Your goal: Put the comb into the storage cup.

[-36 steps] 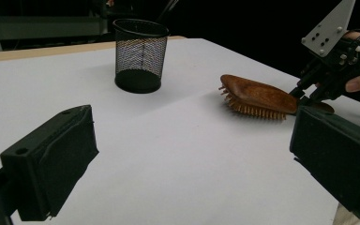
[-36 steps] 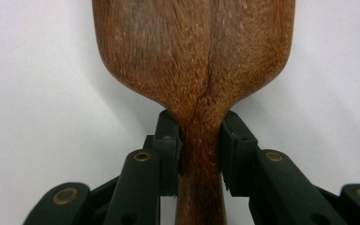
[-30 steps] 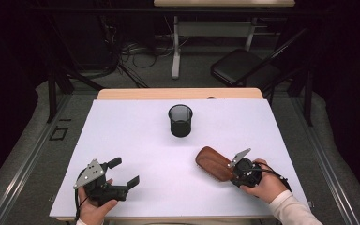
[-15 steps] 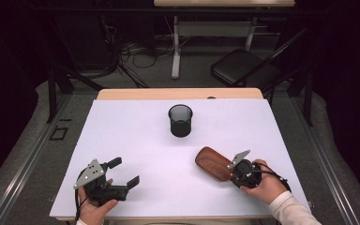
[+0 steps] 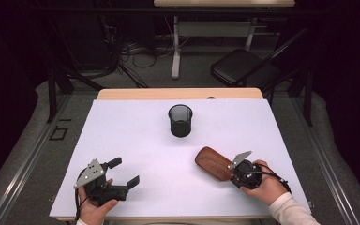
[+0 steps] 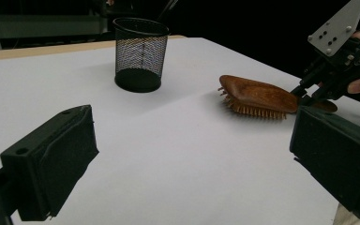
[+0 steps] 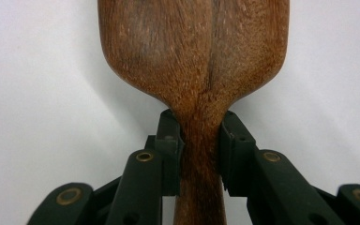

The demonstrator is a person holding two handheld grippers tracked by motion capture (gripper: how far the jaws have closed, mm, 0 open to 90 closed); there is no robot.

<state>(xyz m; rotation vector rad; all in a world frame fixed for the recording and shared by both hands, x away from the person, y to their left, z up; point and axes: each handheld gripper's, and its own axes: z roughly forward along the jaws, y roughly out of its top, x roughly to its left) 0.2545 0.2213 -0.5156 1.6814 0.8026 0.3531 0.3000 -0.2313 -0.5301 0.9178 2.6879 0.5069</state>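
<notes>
Lab-like recording room, white-topped table [image 5: 122,140], floor cables [image 5: 136,51], folding chair [image 5: 243,68]

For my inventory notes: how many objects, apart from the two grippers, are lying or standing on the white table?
2. A black mesh cup stands upright near the table's far middle. A wooden hairbrush lies bristles down at the near right, its handle clamped in the right gripper.

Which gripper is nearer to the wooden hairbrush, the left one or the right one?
The right. The right gripper is shut on the handle of the wooden hairbrush, which lies bristles down on the table. The left gripper is open, far to the brush's left near the table's front edge.
</notes>
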